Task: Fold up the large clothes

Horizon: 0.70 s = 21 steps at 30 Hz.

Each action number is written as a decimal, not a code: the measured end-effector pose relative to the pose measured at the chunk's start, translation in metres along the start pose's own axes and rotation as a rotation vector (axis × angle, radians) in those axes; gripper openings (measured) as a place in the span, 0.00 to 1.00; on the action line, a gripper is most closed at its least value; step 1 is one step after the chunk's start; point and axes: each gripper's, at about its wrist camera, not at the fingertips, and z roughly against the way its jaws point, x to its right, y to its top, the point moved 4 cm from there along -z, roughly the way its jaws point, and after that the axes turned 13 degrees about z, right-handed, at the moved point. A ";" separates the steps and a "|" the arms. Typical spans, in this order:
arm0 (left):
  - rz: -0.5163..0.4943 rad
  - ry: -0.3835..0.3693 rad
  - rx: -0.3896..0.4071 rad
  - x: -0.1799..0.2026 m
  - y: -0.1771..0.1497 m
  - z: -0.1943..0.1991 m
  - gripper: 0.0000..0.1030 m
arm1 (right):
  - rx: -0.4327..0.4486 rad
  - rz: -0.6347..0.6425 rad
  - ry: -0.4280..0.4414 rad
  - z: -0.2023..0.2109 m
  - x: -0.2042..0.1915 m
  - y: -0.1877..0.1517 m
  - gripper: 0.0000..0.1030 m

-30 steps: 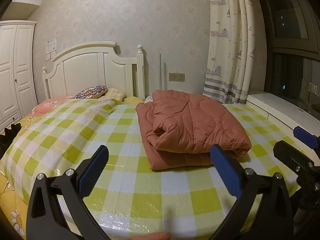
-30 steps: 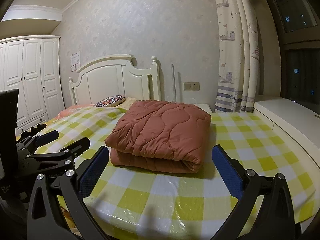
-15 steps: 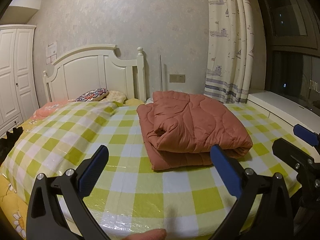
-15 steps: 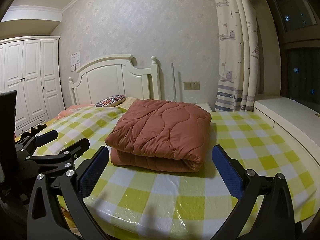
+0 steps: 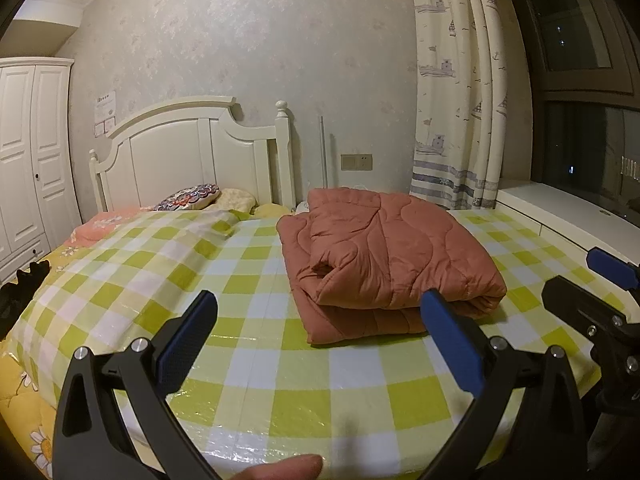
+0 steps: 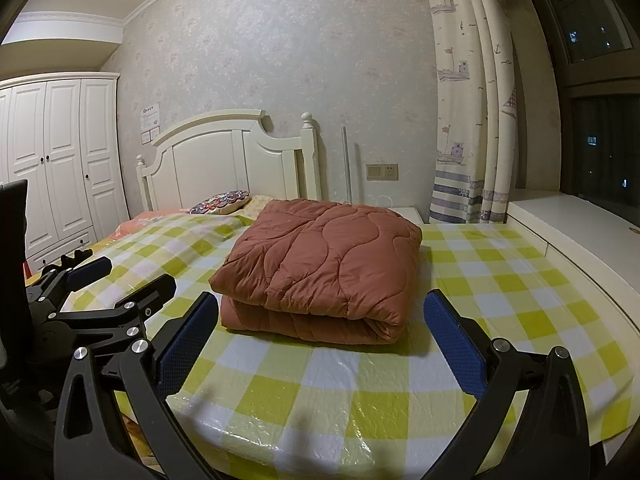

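A rust-coloured quilted blanket (image 5: 392, 256) lies folded into a thick rectangle on the bed's green-and-white checked cover (image 5: 240, 300); it also shows in the right wrist view (image 6: 320, 264). My left gripper (image 5: 320, 328) is open and empty, held back near the foot of the bed, short of the blanket. My right gripper (image 6: 320, 328) is open and empty, also short of the blanket's folded front edge. Each gripper shows in the other's view: the right one (image 5: 592, 292) at the right edge, the left one (image 6: 116, 280) at the left.
A white headboard (image 5: 192, 160) and patterned pillow (image 5: 188, 196) are at the far end. A white wardrobe (image 6: 60, 160) stands left, a curtain (image 5: 456, 100) and white window ledge (image 6: 580, 224) right. A fingertip (image 5: 280, 468) shows at the bottom edge.
Both grippers stay open and empty. The left wrist view has risen and drawn back slightly from the bed; the right view is almost unchanged.
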 end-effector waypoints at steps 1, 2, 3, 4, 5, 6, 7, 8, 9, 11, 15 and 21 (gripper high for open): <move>-0.002 -0.001 0.001 -0.001 0.000 0.000 0.98 | -0.001 0.000 0.001 0.000 0.000 0.000 0.96; -0.003 -0.001 0.002 -0.001 0.000 0.000 0.98 | -0.001 0.000 0.001 0.000 -0.001 0.000 0.96; -0.003 -0.001 0.003 -0.001 0.000 0.000 0.98 | 0.000 0.000 0.000 0.000 -0.001 0.000 0.96; -0.002 -0.001 0.002 -0.001 0.000 0.000 0.98 | 0.000 -0.001 0.000 0.000 -0.001 0.001 0.96; 0.000 -0.001 0.001 -0.002 0.000 0.000 0.98 | -0.001 0.000 0.001 0.000 -0.002 0.000 0.96; 0.000 -0.001 -0.001 -0.002 0.000 -0.001 0.98 | -0.002 0.000 0.002 -0.001 -0.003 -0.001 0.96; 0.001 -0.003 -0.005 -0.002 0.000 -0.001 0.98 | -0.004 0.000 0.003 -0.002 -0.004 -0.001 0.96; 0.003 -0.006 -0.009 -0.002 0.000 -0.002 0.98 | -0.005 -0.001 0.002 -0.002 -0.005 -0.002 0.96; 0.005 -0.017 -0.016 -0.003 -0.001 -0.003 0.98 | -0.007 -0.002 0.004 -0.003 -0.006 -0.003 0.96; 0.011 -0.042 -0.022 -0.002 -0.004 -0.003 0.98 | -0.017 -0.005 0.008 -0.007 -0.007 -0.007 0.96; -0.026 -0.074 -0.120 -0.008 -0.007 -0.028 0.98 | -0.060 -0.021 0.026 -0.019 -0.002 -0.016 0.96; 0.067 0.103 -0.203 -0.128 0.048 -0.111 0.98 | -0.201 -0.011 -0.112 -0.034 0.101 -0.012 0.96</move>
